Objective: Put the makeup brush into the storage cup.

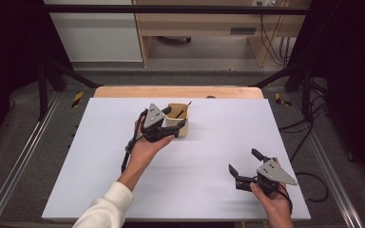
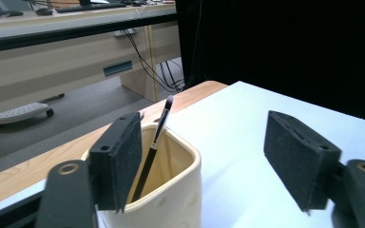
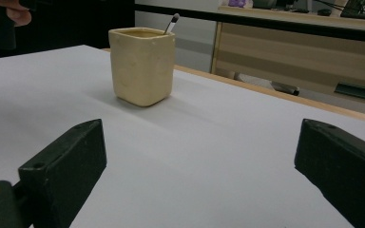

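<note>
The left tool (image 1: 175,120) stood at the cream cup (image 1: 177,124), its jaws spread wide and holding nothing. In the left gripper view one pad (image 2: 120,159) sat just beside the near rim of the cup (image 2: 171,190), perhaps brushing it, while the other pad (image 2: 298,159) hung well apart over bare worktop (image 2: 247,142); whether the near pad touched the rim could not be told. A slim black pen (image 2: 154,142) leaned inside the cup, its tip rising above the rim toward the far edge.

The right tool (image 1: 244,166) lay low near the front right of the white worktop (image 1: 100,180), also spread open and empty, well apart from the cup. Along its jaws, the right gripper view showed the cup (image 3: 142,64) standing upright toward the back of the worktop (image 3: 209,142), with the pen's tip (image 3: 173,21) poking out of it.

As a judgement, the work seemed to concern the cup and its pen: the pen already rested inside, and the cup stood upright near the far edge. If dropping the pen in was the aim, that part looked done and only drawing the left tool clear was left; if the cup was to be gripped or moved, the grasp was not yet made, for the jaws had not closed on its wall
</note>
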Available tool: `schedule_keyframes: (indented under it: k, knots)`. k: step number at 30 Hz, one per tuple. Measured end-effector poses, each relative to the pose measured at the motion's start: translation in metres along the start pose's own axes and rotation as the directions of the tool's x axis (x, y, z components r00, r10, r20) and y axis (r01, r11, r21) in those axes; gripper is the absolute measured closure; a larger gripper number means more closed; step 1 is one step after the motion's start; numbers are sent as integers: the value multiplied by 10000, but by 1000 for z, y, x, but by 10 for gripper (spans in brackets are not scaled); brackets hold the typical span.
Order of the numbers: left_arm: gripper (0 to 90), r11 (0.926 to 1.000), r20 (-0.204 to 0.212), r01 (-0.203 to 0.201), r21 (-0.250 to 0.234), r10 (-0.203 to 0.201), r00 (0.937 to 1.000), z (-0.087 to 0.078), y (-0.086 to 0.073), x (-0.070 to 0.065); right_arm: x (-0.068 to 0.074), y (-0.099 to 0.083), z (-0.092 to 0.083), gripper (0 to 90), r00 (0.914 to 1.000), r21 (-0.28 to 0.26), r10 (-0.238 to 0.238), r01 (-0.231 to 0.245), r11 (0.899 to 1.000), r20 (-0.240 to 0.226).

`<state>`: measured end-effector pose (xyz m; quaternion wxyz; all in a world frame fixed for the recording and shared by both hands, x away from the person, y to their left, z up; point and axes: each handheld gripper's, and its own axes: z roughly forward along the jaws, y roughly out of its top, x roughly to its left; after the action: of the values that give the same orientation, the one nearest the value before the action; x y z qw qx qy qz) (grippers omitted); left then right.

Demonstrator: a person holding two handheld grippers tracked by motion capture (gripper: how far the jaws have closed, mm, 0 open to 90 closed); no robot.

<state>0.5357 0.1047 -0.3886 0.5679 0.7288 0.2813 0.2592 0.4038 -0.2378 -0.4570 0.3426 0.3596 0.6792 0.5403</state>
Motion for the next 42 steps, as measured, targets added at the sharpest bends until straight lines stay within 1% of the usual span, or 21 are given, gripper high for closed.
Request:
schedule_keyframes:
  k: [2, 6, 8, 13, 14, 15, 16, 17, 21, 23, 32, 42]
  knots:
    - [237, 10000, 3, 14, 0, -14, 10000, 0, 0, 0, 0, 0, 0, 36, 10000, -7, 12, -12, 10000, 6]
    - [160, 9998, -26, 191, -75, -192, 9998, -2, 1, 0, 0, 0, 0, 36, 10000, 9, 40, -40, 10000, 17]
    - [135, 9999, 65, 140, -43, -139, 9999, -3, 0, 0, 0, 0, 0, 36, 10000, -2, 8, -8, 10000, 9]
    - [70, 9998, 279, 176, 49, -177, 9995, -6, -2, -1, 0, 0, 0, 36, 10000, 9, 9, -9, 10000, 8]
    - [66, 10000, 202, 60, 65, -61, 9998, -8, -2, -1, 0, 0, 0, 36, 10000, 7, 12, -12, 10000, 9]
    - [65, 10000, 185, 60, 21, -61, 9998, -9, -2, -1, 0, 0, 0, 36, 10000, 9, 12, -12, 10000, 5]
    - [56, 9998, 241, 200, -17, -199, 9995, -9, -2, -1, 0, 0, 0, 35, 10000, 13, 10, -10, 10000, 3]
    - [43, 9997, 307, 233, -1, -233, 9993, -10, -3, 0, 0, 0, 0, 35, 10000, 10, 10, -10, 10000, -1]
    - [13, 9998, 573, 183, -89, -177, 9982, -15, -4, -1, 0, 0, 0, 35, 10000, 15, 11, -12, 10000, 2]
    - [11, 9998, 646, 145, -105, -137, 9978, -17, -5, -2, 0, 0, 0, 35, 10000, 15, 8, -8, 10000, 5]
    - [11, 9997, 935, 232, -109, -221, 9954, -24, -11, -6, 0, 0, 0, 35, 10000, 36, 2, -2, 10000, 23]
    - [11, 9998, 1177, 147, -98, -135, 9930, -35, -17, -8, 1, 0, 0, 35, 10000, 37, -18, 18, 10000, 32]
